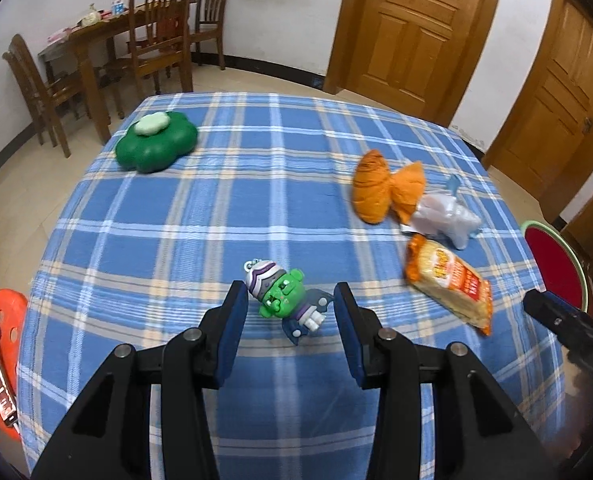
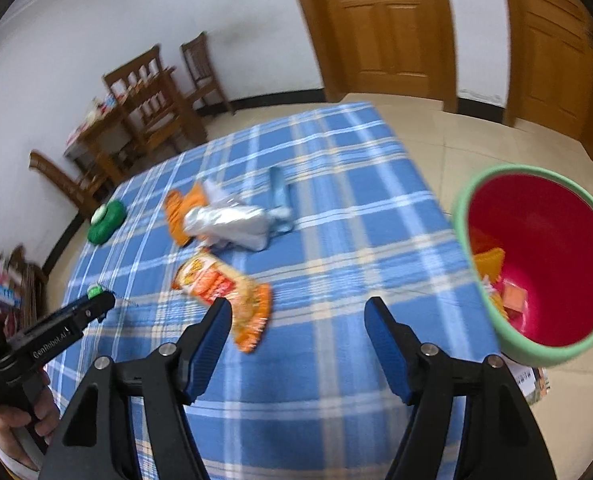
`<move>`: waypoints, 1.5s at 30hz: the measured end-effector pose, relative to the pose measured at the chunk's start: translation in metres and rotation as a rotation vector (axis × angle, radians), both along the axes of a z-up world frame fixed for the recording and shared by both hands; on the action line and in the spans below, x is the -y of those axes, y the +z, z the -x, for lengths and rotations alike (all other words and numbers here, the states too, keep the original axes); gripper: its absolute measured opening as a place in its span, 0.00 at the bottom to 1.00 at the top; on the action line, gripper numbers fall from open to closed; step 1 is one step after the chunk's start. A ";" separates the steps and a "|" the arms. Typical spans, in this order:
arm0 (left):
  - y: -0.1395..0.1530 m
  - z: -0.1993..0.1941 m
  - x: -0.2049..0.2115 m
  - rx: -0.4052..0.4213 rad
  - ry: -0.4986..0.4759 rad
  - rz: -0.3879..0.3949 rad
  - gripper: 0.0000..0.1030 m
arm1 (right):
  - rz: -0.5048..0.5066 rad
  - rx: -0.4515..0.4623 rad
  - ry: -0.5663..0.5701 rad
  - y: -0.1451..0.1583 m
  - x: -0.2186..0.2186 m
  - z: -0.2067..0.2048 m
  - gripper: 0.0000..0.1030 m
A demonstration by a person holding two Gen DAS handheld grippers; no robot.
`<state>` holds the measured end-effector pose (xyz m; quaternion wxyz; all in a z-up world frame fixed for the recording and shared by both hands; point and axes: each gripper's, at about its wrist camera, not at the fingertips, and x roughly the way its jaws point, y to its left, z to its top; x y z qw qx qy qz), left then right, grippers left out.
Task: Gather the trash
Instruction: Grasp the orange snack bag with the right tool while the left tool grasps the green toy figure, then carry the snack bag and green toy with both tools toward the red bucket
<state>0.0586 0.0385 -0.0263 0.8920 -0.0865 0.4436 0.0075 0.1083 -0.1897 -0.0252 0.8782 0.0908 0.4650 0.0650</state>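
Blue plaid cloth (image 1: 216, 208) is covering the table in your left wrist view, with wooden chairs (image 1: 156, 32) sitting at the upper left and wooden doors (image 1: 412, 28) at the upper right. Your left gripper (image 1: 292, 308) is hanging open and empty over the cloth — a green toy figure (image 1: 282, 296) is lying between its blue pads without touching either. An orange snack wrapper (image 1: 448, 280) is lying at right of centre, just below a silver wrapper (image 1: 444, 216) and an orange crumpled bag (image 1: 376, 186). A green flower-shaped case (image 1: 156, 146) is sitting at the upper left.

Your right wrist view is showing the same cloth, blurred. Your right gripper (image 2: 298, 320) is standing open and holding nothing, its left pad just beside the orange snack wrapper (image 2: 220, 284). At the right edge a red bin with a green rim (image 2: 536, 260) is gaping — some orange trash is already lying inside. Your left gripper is reaching in at lower left.
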 end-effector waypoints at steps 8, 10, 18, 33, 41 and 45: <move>-0.007 0.002 -0.024 -0.011 0.048 0.019 0.43 | 0.047 -0.027 0.105 -0.011 -0.038 -0.022 0.79; -0.009 0.002 -0.028 -0.014 0.057 0.025 0.43 | 0.065 -0.031 0.123 -0.014 -0.045 -0.026 0.79; -0.012 0.002 -0.038 -0.016 0.074 0.045 0.43 | 0.118 -0.069 0.182 -0.031 -0.065 -0.043 0.74; -0.011 0.006 -0.032 -0.011 0.057 0.057 0.43 | 0.114 -0.025 0.198 -0.034 -0.071 -0.024 0.50; -0.003 0.009 -0.021 0.006 0.026 0.054 0.43 | 0.032 -0.029 0.175 -0.028 -0.056 -0.001 0.48; 0.000 0.011 -0.013 0.007 0.005 0.057 0.43 | 0.003 -0.022 0.143 -0.024 -0.043 0.011 0.48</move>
